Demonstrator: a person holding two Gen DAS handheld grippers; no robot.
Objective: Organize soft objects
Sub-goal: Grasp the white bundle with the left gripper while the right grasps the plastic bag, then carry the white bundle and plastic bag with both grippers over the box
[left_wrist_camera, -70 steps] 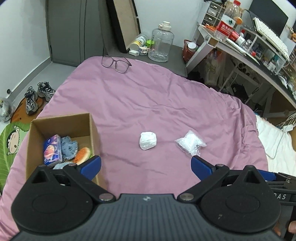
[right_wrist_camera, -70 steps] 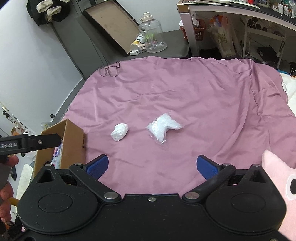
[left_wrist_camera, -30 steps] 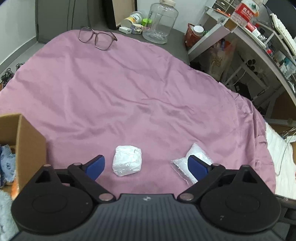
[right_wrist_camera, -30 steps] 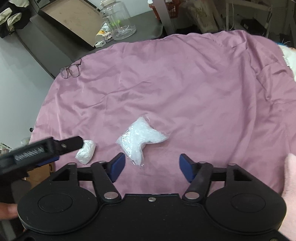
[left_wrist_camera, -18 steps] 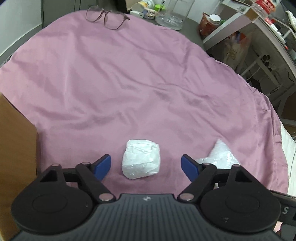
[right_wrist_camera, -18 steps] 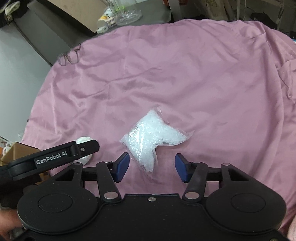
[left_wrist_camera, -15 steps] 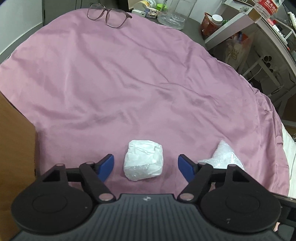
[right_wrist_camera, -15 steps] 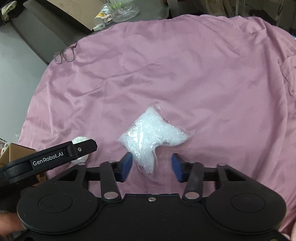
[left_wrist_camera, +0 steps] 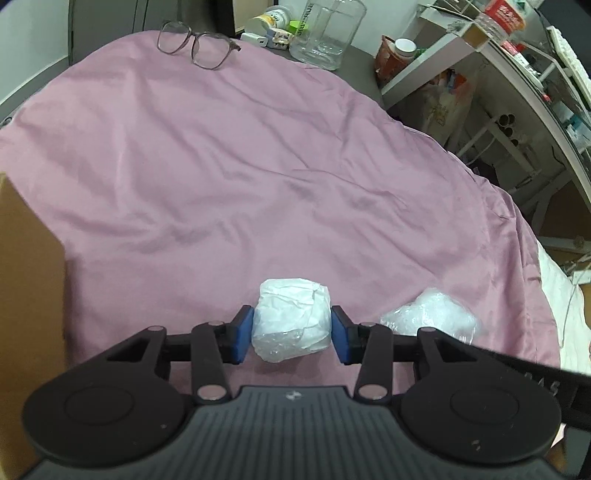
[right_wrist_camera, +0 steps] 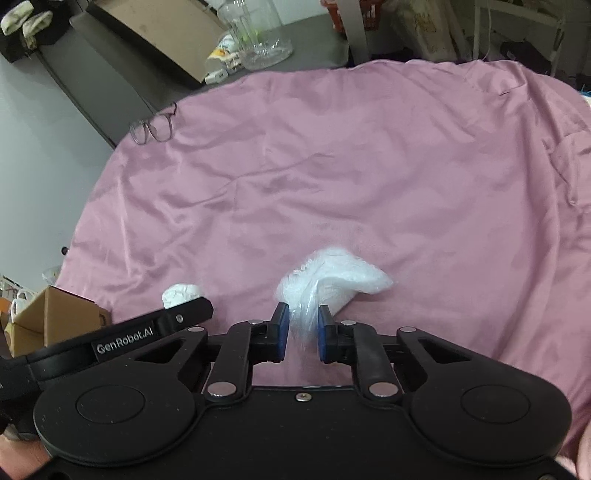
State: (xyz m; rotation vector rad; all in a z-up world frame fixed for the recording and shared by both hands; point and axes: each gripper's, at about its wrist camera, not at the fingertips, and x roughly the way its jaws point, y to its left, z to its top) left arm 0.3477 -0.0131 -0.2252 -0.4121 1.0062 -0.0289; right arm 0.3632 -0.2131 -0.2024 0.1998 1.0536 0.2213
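A crumpled white wrapped bundle [left_wrist_camera: 291,317] lies on the pink bedspread [left_wrist_camera: 258,166]. My left gripper [left_wrist_camera: 291,339] straddles it; its jaws are closing and both blue pads touch the bundle's sides. To its right lies a clear plastic bag of white filling [left_wrist_camera: 432,314]. In the right wrist view that bag [right_wrist_camera: 332,280] has its near end between the blue pads of my right gripper [right_wrist_camera: 301,330], whose jaws are closing and pinch the plastic. The bundle [right_wrist_camera: 181,293] peeks out behind the left gripper's finger [right_wrist_camera: 147,332].
An open cardboard box [right_wrist_camera: 55,317] stands at the bed's left edge, its wall [left_wrist_camera: 26,295] close to my left gripper. Glasses [left_wrist_camera: 195,42] lie at the far edge of the bed. A clear jug [left_wrist_camera: 325,33] and a cluttered desk [left_wrist_camera: 498,74] stand beyond.
Both grippers dropped closer to the bed and narrowed their jaws. The left pads came in against the white bundle, and the right pads came in on the plastic bag's near end.
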